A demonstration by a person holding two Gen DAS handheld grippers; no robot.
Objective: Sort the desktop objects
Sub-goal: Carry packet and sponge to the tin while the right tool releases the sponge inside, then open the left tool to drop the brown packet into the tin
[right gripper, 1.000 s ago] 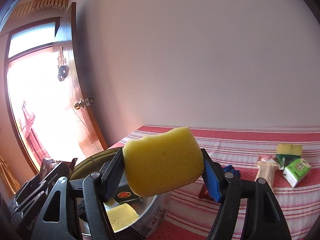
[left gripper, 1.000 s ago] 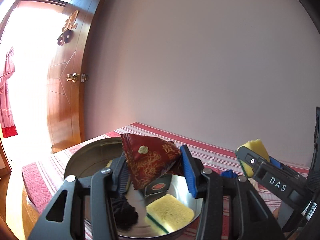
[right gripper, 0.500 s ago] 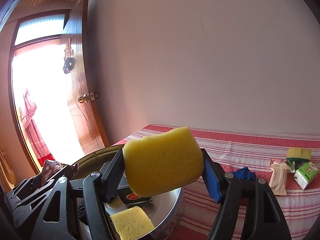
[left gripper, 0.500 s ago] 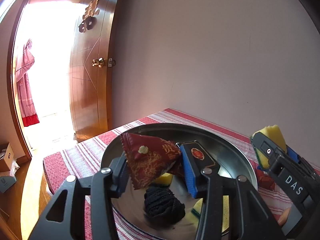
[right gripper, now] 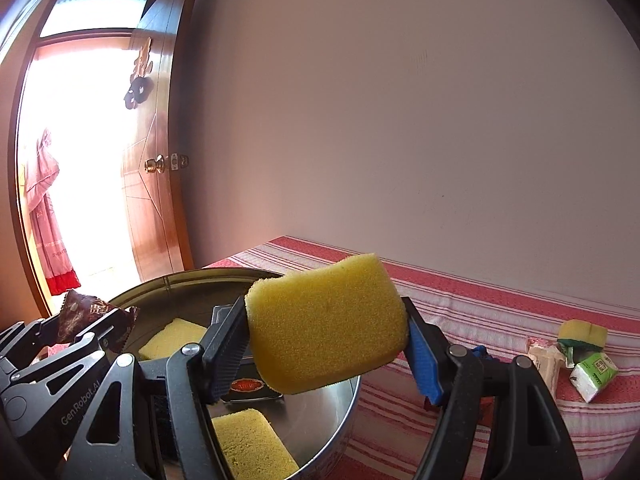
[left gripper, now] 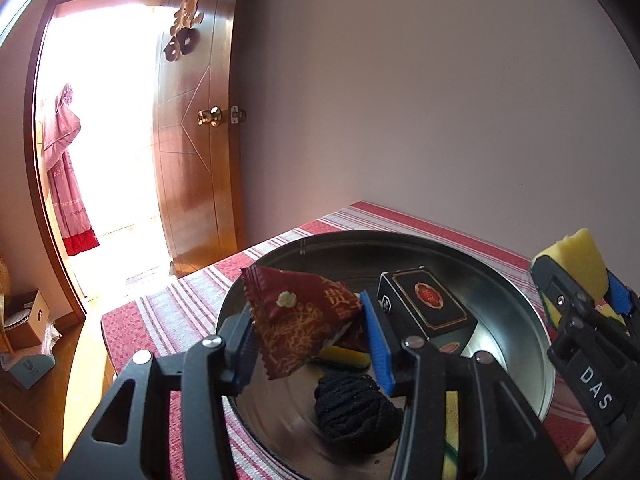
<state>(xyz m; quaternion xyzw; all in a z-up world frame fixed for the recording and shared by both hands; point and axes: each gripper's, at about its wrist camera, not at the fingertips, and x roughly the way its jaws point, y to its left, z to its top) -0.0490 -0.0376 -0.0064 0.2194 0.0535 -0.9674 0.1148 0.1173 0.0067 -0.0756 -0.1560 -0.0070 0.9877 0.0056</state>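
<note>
My left gripper (left gripper: 310,344) is shut on a dark red snack packet (left gripper: 300,320), held over the near left part of a round metal basin (left gripper: 516,300). Inside the basin lie a black box (left gripper: 428,306), a black yarn ball (left gripper: 354,404) and yellow sponges (right gripper: 248,444). My right gripper (right gripper: 326,348) is shut on a yellow sponge (right gripper: 326,340), hanging above the basin's (right gripper: 332,408) right rim. In the left wrist view that gripper and its sponge (left gripper: 580,268) show at the right edge. The packet (right gripper: 94,318) shows at the left of the right wrist view.
The basin stands on a red-and-white striped cloth (right gripper: 460,304) near the table's left corner. At the far right lie another sponge (right gripper: 582,332), a green tissue pack (right gripper: 594,376), a pale wrapped snack (right gripper: 544,364) and a blue item (right gripper: 482,350). A wooden door (left gripper: 196,152) stands open beyond.
Both grippers have moved left over the basin, so more of its inside and the doorway show. Each keeps its hold: the left on the packet, the right on the sponge.
</note>
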